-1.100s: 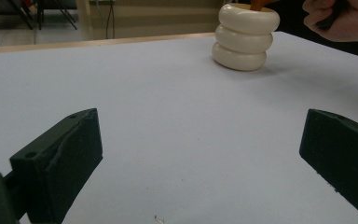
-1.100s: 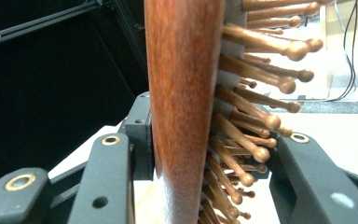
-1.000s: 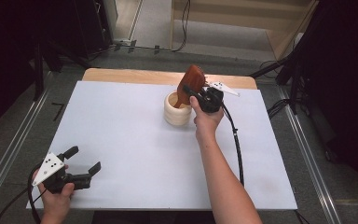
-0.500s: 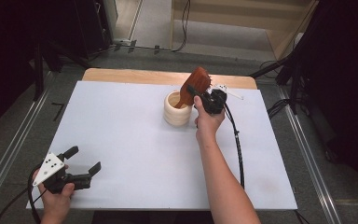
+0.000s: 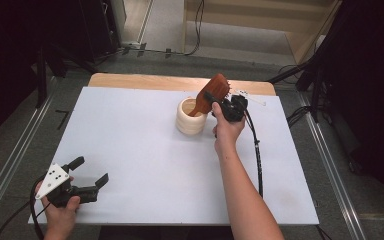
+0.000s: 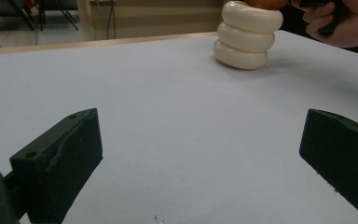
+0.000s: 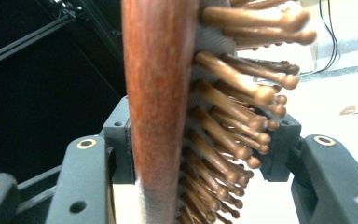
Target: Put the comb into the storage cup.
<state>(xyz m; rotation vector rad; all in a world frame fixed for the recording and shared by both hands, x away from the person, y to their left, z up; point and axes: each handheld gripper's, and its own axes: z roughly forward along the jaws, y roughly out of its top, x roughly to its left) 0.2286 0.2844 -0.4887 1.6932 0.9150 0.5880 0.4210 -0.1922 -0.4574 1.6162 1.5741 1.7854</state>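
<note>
Though seemingly loosened, bristles (image 7: 233, 135) close-up.

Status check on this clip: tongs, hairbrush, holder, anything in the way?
Right tongs just opening, hairbrush between the jaws. Brush handle down in cream ringed holder. Left tongs open, idle at near table edge. No obstruction.

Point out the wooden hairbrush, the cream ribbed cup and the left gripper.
wooden hairbrush (image 5: 218, 86), high view, on the back of its head.
cream ribbed cup (image 5: 190, 123), high view, on its outer wall.
left gripper (image 5: 91, 172), high view, between its fingertips.
</note>
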